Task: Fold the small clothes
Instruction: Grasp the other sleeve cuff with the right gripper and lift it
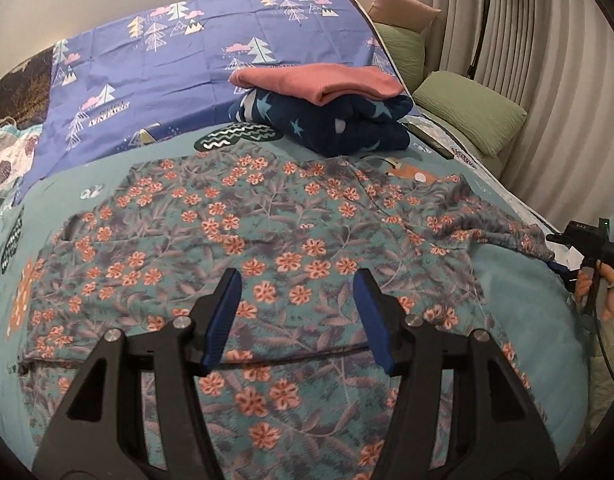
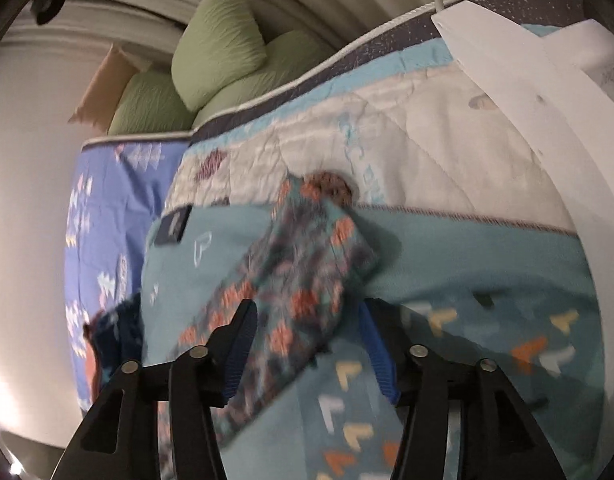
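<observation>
Flowers fill most of my left wrist view: the floral garment (image 1: 267, 248) lies spread flat on the teal blanket (image 1: 515, 280) that covers the bed. My left tongs (image 1: 297, 316) hang just above its near part with the jaws apart and nothing between them, only the cloth below. One sleeve (image 1: 503, 224) of the garment runs off toward the right edge of the bed. Beyond the garment sits a stack of folded clothes, a pink piece (image 1: 319, 82) on top of a dark blue one with stars (image 1: 331, 124), resting near the purple sheet with trees (image 1: 167, 60). Green pillows (image 1: 467, 110) lie at the far right beside the curtain. At the right rim I see a hand (image 1: 605, 292) on the other rig.

From my right wrist view, blurred, the right tongs (image 2: 307, 344) stand apart, and the floral sleeve (image 2: 299, 276) lies loose between the jaws. I see no pad pressing on it. The sleeve rests on the teal blanket (image 2: 467, 256) at the mattress edge, with the green pillows (image 2: 211, 68) behind.
</observation>
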`<state>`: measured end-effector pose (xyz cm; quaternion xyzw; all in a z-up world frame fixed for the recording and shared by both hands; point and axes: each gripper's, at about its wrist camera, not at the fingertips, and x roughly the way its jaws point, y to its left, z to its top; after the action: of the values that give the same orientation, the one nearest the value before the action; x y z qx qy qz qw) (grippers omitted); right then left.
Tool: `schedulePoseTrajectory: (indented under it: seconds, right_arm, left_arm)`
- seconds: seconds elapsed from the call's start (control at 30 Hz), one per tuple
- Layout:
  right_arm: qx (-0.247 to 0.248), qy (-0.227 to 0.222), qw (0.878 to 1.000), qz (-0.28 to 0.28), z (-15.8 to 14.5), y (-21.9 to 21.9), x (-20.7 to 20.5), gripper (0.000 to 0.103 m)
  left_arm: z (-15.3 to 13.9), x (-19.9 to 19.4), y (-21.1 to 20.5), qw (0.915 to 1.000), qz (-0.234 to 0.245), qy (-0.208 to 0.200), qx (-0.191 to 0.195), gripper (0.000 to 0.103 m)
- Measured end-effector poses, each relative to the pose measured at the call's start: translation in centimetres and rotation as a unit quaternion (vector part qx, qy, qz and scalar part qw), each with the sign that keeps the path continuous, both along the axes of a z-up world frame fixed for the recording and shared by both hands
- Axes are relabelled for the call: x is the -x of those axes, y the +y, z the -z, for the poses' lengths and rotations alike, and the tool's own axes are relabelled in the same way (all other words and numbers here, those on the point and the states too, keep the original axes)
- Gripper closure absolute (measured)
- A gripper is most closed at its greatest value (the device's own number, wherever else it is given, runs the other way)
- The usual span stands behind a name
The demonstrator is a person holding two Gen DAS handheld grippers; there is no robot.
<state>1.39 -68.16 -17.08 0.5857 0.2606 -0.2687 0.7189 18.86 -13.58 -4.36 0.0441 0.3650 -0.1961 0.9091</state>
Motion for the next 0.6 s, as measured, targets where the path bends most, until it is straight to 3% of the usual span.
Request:
schedulePoseTrajectory:
  seconds: [0.07,0.1,0.13,0.23,0.3,0.4,0.5,0.6]
  right_arm:
    - [0.011,0.002,1.0,0.007,0.2,-0.7,-0.8,0.049]
    - [0.016,0.002,1.0,0.006,0.2,-1.0,-1.2,0.064]
    - [0.023,0.004,1.0,-0.003,0.2,-1.3,-1.8,0.099]
    - [0.032,-0.021,0.999,-0.02,-1.1,-1.1,-2.6,0.098]
    - [0.072,-0.041,0.996,-0.032,-3.4,-0.1,-2.9,0.098]
    - [0.151,-0.091,0.98,-0.088,-8.6,3.8,-4.3,0.098]
    - [0.231,-0.145,0.944,-0.184,-13.8,10.8,-6.6,0.097]
    - [0.281,-0.197,0.891,-0.297,-17.2,19.9,-8.6,0.096]
  left_arm:
    - [0.3,-0.5,-0.1,1.0,-0.005,0.005,-0.002,0.044]
    - [0.4,-0.6,-0.1,1.0,-0.007,0.006,-0.002,0.044]
    - [0.5,-0.8,0.0,0.9999,-0.009,0.008,-0.002,0.044]
    - [0.8,-1.1,0.6,0.9998,-0.015,0.013,0.001,0.044]
    - [0.9,-1.4,1.2,0.9996,-0.021,0.016,0.007,0.044]
    - [1.3,-1.9,2.1,0.9988,-0.032,0.028,0.025,0.044]
    - [1.5,-1.9,2.9,0.9978,-0.038,0.036,0.04,0.044]
    - [1.7,-1.7,4.0,0.9967,-0.046,0.042,0.052,0.042]
